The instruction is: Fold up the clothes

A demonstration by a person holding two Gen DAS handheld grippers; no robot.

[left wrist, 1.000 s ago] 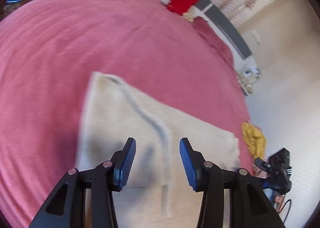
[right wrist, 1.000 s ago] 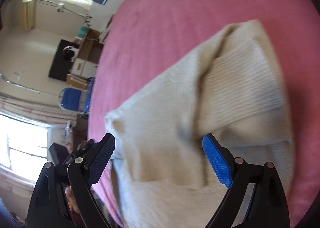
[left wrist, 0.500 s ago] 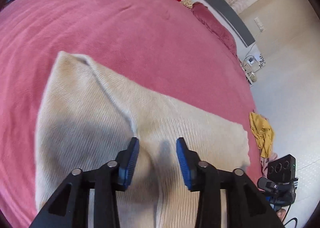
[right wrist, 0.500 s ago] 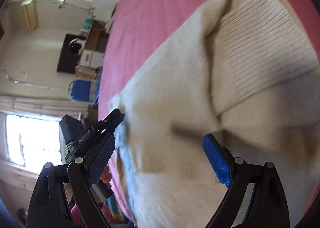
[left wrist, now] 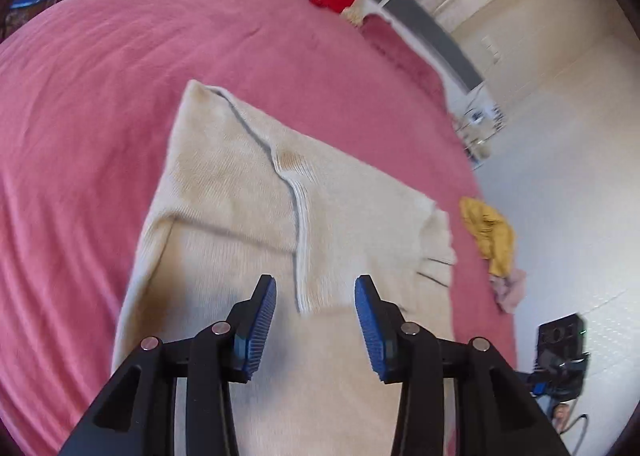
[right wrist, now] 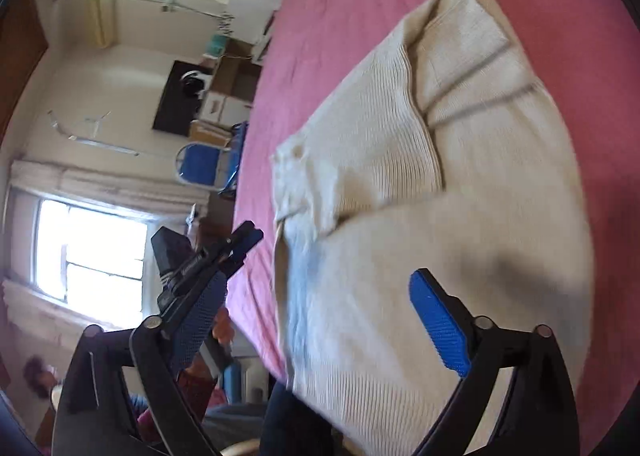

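Pink bedspread [left wrist: 100, 135]; only left view shows yellow cloth [left wrist: 490, 234].

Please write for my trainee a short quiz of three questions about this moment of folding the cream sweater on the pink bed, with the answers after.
1. True or false: the left gripper is shut on the cream sweater.
2. Multiple choice: what does the sweater lie on? A) a wooden floor B) a pink bedspread C) a blue chair
3. Fill in: at the bed's edge beyond the sweater lies a crumpled ______ cloth.

Key:
1. False. Its jaws stand open above the knit, and the right gripper is open too.
2. B
3. Yellow
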